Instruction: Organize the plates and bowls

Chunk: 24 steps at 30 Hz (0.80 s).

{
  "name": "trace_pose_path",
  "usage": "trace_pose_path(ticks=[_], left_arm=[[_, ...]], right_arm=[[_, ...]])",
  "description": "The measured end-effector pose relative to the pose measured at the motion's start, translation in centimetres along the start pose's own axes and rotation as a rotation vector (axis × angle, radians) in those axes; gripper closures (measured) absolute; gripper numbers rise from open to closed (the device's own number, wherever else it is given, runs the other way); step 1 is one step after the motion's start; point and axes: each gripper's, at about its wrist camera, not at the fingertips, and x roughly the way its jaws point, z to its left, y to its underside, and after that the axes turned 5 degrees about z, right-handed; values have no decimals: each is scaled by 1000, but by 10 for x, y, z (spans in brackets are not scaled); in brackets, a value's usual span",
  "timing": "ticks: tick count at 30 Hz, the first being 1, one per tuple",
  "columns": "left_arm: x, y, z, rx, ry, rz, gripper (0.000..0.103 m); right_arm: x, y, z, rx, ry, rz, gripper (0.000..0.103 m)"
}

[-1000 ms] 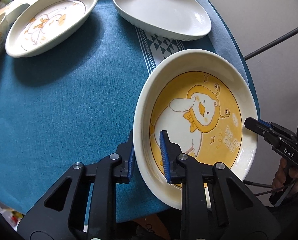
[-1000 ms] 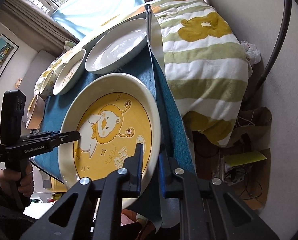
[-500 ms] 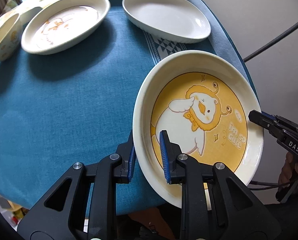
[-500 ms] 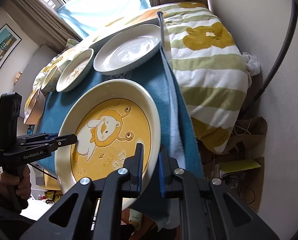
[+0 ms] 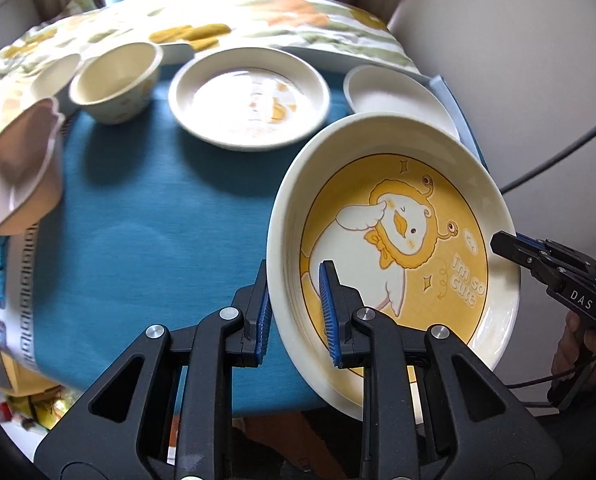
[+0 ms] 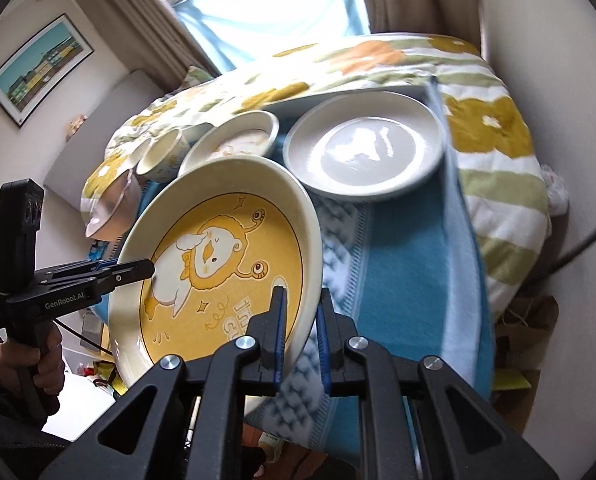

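— Behind everything is a bed with a flowery blanket, and a window with pale blue curtains. What sits in front of it?

— A table with a blue cloth. The biggest dish is the yellow duck plate. It is tilted and lifted off the cloth at the near right side of the table.

— Who holds it?

— Two grippers. The left gripper pinches the plate's near left rim, one finger outside and one inside. The right gripper is clamped on the opposite rim the same way.

— What else is on the cloth?

— At the far right is a plain white plate. Left of that is a smaller plate with a faint duck picture. Further left is a cream bowl. A pink bowl sits at the left edge, blurry.
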Motion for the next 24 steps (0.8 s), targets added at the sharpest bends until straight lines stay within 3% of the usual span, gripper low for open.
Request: trace_pose_path(ticks=[5,15,19,24], left_arm=[[-21,4,53,-37,-17,-28,83],[-28,29,177,-70,-49,9,83],[-12,39,216,-83,-33,32,83],[6,41,233,-67,-5,32,83]], right_arm=[[24,-11,48,-44,-22,4,90],[102,-7,144,-35,-54,60,90],[130,-2,161,-30,-42,72,90],[147,3,162,-13,-17,67,90]])
